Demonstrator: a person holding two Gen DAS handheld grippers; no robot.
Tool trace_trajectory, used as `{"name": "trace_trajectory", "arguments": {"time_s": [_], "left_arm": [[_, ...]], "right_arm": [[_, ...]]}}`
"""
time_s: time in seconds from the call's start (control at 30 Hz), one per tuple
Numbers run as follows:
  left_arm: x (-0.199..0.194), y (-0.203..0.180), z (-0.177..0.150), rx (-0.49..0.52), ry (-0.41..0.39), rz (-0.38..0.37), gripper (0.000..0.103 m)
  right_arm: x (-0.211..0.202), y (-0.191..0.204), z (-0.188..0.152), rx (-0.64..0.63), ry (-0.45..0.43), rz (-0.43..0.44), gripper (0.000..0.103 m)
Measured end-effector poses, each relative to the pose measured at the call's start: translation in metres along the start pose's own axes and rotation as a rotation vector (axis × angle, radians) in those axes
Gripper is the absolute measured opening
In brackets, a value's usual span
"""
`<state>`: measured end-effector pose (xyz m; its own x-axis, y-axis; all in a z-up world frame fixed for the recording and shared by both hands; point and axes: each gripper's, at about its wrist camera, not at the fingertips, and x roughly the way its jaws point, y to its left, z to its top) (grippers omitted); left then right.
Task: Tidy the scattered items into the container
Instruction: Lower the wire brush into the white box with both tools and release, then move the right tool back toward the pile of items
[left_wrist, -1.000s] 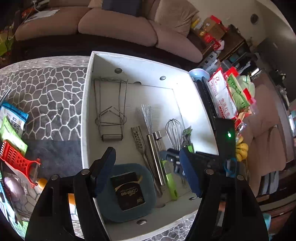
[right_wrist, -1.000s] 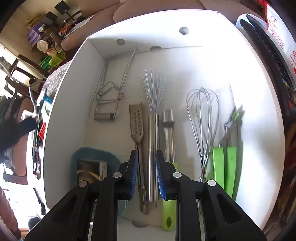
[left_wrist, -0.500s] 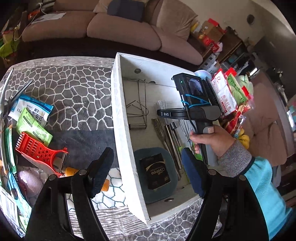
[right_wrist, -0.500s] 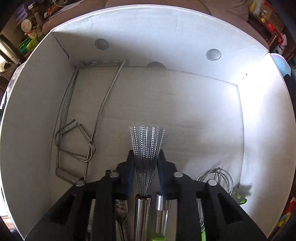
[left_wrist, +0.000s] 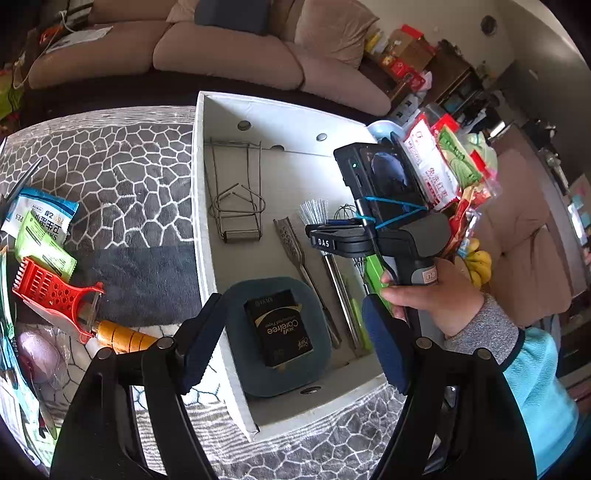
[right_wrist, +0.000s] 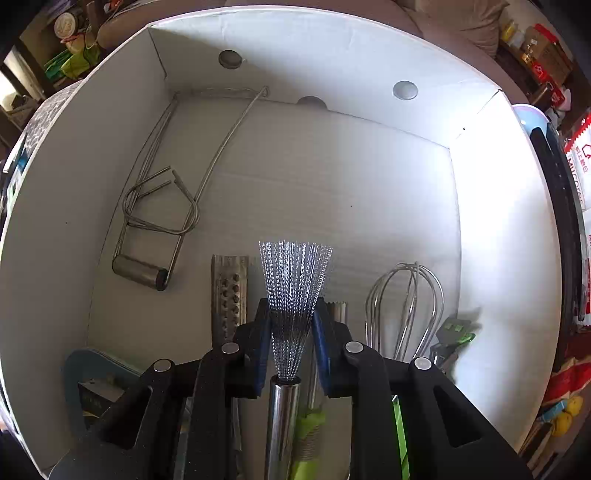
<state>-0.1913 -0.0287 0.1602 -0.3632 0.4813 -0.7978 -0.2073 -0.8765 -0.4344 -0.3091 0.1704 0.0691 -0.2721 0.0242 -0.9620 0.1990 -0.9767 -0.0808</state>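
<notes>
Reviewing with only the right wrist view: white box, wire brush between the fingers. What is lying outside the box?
Observer: A red grater lies on the patterned cloth, left of the white box.
Operator: Anything else there?
Observer: Two packets beyond the grater, and an orange-handled tool beside it.
Operator: Where is the left gripper?
Observer: The left gripper is open and empty, above the box's near left wall.
</notes>
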Motion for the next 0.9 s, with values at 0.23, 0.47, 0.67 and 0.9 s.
{"name": "trace_trajectory", "arguments": {"time_s": [0.23, 0.47, 0.67, 0.9], "left_arm": [[-0.043, 0.011, -0.025, 0.015, -0.034, 0.034, 0.073], [-0.116, 0.089, -0.096, -0.077, -0.111, 0.180, 0.080], [-0.156, 0.163, -0.169, -0.160, -0.143, 0.345, 0.088], [-0.175, 0.219, -0.228, -0.269, -0.187, 0.402, 0.103]], "right_arm": [[-0.092, -0.022, -0.001, 0.081, -0.171, 0.067, 0.058], [-0.175, 0.013, -0.072, 0.053, -0.303, 0.252, 0.065], [-0.188, 0.106, -0.135, -0.011, -0.320, 0.414, 0.071], [-0.155, 0.212, -0.176, -0.099, -0.249, 0.458, 0.077]]}}
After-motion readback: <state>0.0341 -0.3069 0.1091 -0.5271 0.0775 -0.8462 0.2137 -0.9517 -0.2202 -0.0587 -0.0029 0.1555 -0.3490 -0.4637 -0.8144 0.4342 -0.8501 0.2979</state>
